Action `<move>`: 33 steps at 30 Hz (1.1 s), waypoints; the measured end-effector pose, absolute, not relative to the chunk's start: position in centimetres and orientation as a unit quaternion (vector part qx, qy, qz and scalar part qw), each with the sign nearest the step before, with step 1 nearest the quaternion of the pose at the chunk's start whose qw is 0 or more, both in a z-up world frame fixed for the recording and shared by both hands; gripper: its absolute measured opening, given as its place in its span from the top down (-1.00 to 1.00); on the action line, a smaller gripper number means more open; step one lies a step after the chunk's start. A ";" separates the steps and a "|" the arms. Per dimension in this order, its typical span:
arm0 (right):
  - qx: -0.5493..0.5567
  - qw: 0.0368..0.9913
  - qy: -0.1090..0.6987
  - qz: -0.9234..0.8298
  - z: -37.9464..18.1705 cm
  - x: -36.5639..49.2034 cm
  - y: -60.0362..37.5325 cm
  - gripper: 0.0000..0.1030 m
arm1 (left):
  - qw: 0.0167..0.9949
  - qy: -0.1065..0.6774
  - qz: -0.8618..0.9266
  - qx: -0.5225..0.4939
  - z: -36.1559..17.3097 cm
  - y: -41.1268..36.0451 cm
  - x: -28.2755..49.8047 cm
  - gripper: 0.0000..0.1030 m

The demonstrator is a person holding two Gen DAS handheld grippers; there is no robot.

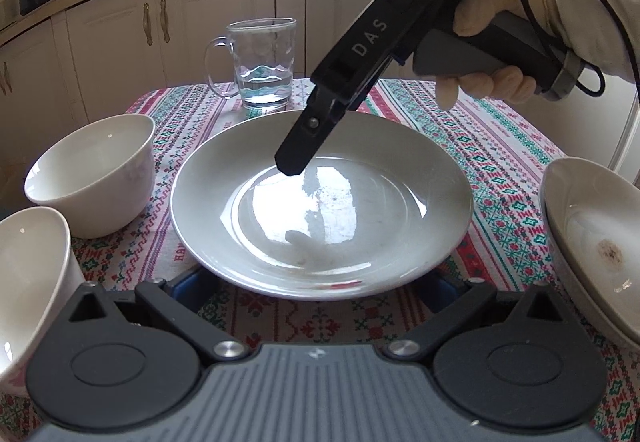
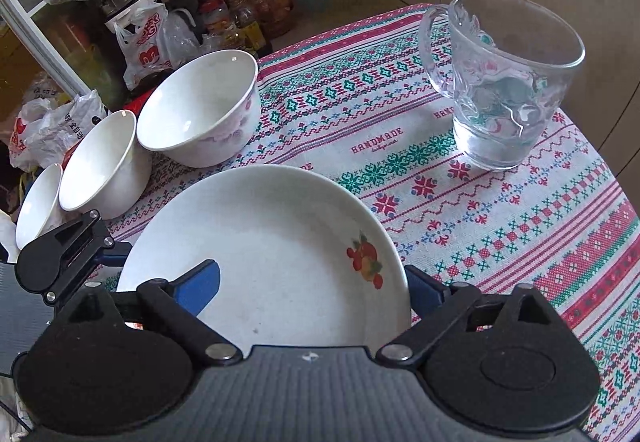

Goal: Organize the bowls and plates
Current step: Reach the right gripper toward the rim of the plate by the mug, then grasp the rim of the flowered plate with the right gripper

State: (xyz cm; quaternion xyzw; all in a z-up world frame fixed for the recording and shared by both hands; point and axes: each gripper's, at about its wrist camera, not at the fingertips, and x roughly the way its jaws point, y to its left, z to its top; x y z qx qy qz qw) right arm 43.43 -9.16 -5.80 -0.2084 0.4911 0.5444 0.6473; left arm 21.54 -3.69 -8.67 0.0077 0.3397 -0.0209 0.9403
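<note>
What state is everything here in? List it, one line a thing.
Middle plate, flat on the cloth, empty.
Side plate, empty, brown mark inside.
Big bowl, upright, empty.
Second bowl, upright, empty.
Third bowl, upright, empty.
Mug, upright, a little water in it.
Left claw, open, holding nothing.
Right claw, open over the middle plate, not gripping.

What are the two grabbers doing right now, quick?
Left gripper: open, fingers spread beside the round white ceramic plate's near rim.
Right gripper: open, straddling that plate's rim, not pinching it.
</note>
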 end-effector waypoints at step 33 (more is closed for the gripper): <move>-0.166 0.642 0.517 0.541 -4.8 42.6 -11.0 -0.80 | 0.938 0.342 -0.035 0.053 -7.4 -4.3 20.3 -0.96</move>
